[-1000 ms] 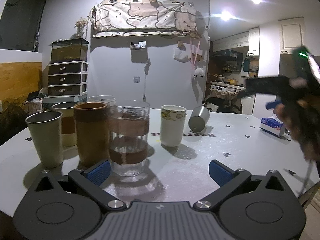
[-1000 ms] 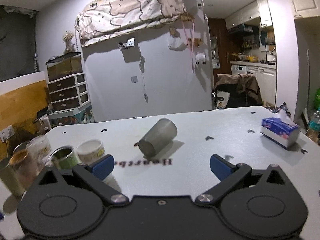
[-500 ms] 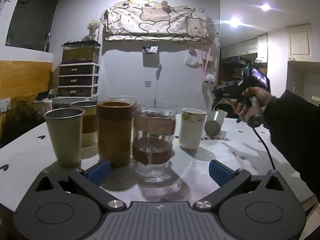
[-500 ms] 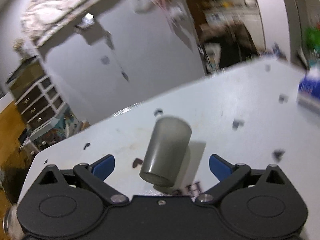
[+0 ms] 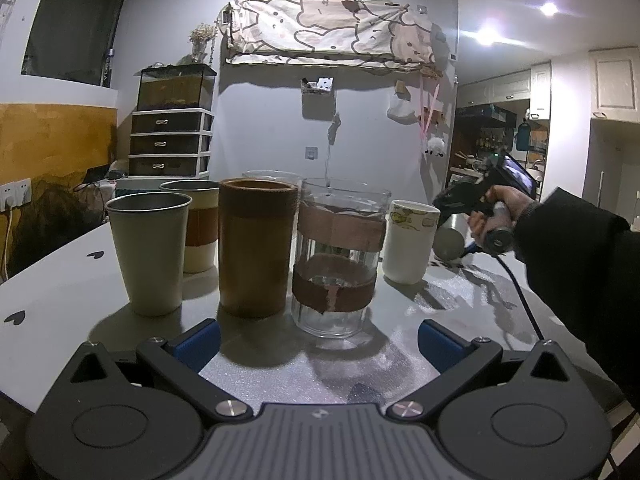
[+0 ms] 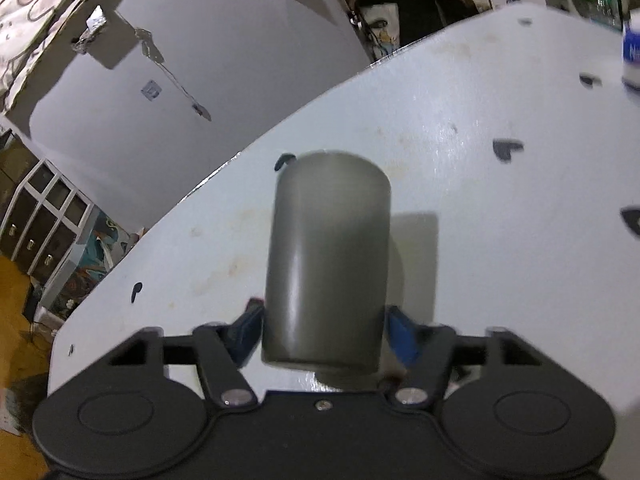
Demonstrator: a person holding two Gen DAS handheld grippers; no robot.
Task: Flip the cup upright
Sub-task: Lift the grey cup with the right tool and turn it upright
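Note:
A grey metal cup [image 6: 326, 260] lies on its side on the white table [image 6: 480, 208], its length running away from me. My right gripper [image 6: 324, 330] has closed in on it, with a blue pad [image 6: 248, 326] pressed against each side near its closer end. In the left wrist view the same cup [image 5: 450, 236] shows far right behind the white cup, under the hand-held right gripper [image 5: 460, 200]. My left gripper [image 5: 318, 346] is open and empty, low over the table in front of the upright cups.
Several upright cups stand in a row: a steel cup [image 5: 148, 254], a brown cup [image 5: 256, 248], a glass with brown bands [image 5: 338, 256], a white paper cup [image 5: 408, 240]. A blue tissue box [image 6: 632, 52] sits at the table's far right.
My right gripper moved forward to the lying cup, tilted, and its fingers closed from wide open onto the cup's sides. My left gripper stayed open and shifted only slightly.

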